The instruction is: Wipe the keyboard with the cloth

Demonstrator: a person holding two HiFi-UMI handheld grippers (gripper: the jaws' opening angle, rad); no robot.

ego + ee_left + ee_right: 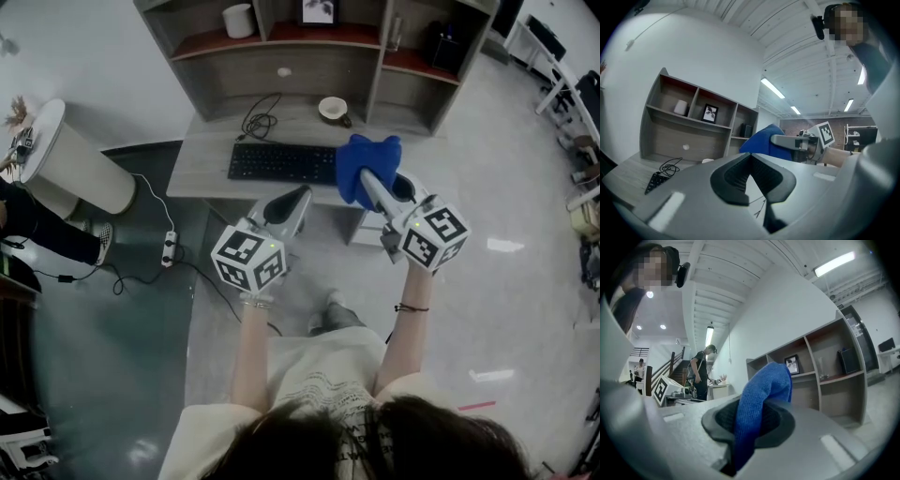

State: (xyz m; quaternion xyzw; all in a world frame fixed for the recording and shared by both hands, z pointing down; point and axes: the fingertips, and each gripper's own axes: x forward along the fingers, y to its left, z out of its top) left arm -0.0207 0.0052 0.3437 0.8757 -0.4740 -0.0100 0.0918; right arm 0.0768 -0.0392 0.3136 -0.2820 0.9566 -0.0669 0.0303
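Grey table (202, 159) below the shelves carries the black keyboard (281, 162). Right gripper (751, 420) is clamped on the blue cloth (764, 385), right at the keyboard's right end. Left gripper (751, 161) hangs alongside, jaws pressed together, holding nothing.

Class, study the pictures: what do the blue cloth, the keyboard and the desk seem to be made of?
Blue cloth: soft fabric, probably microfibre; fuzzy matte nap, folds limply.
Keyboard: likely black plastic; matte moulded keys.
Desk: wood-look board, perhaps laminate; pale grey grain, flat finish.
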